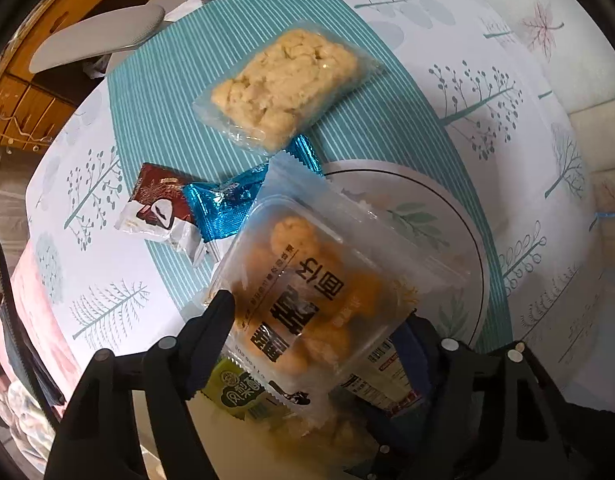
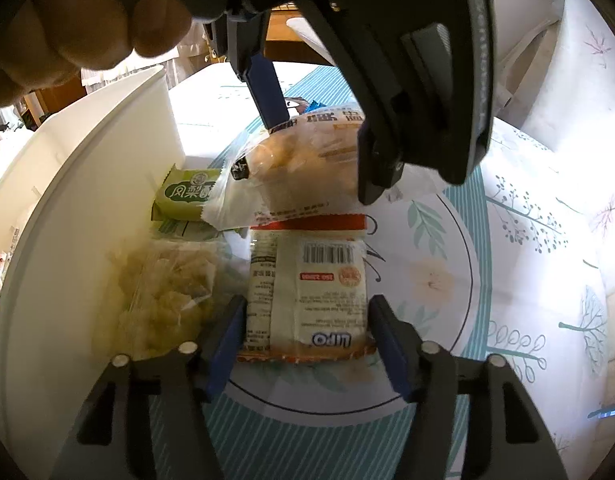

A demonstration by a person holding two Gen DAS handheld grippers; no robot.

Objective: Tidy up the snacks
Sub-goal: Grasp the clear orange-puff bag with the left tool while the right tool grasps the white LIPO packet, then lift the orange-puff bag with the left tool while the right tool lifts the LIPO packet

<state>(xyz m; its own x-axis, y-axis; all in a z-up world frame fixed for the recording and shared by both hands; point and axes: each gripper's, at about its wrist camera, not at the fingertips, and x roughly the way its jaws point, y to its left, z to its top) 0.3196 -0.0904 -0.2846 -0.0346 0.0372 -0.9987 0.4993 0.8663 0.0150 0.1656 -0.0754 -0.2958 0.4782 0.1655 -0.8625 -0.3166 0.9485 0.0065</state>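
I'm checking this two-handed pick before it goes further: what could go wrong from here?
1. The left gripper holds the bun pack right above the biscuit pack that the right gripper clasps; lifting the biscuits could knock the two together.
2. The bun pack is pinched near one end and tilts, so its smooth film may slip and it could drop onto the plate.

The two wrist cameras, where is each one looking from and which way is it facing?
Left wrist: on the left gripper, looking down at the clear pack of orange snacks between its jaws; only its black fingers show.
Right wrist: on the right gripper, angled down at the white barcoded wafer packet between its jaws; a hand shows above.
Shared: the orange snack pack, green pineapple-cake packet and the left gripper.
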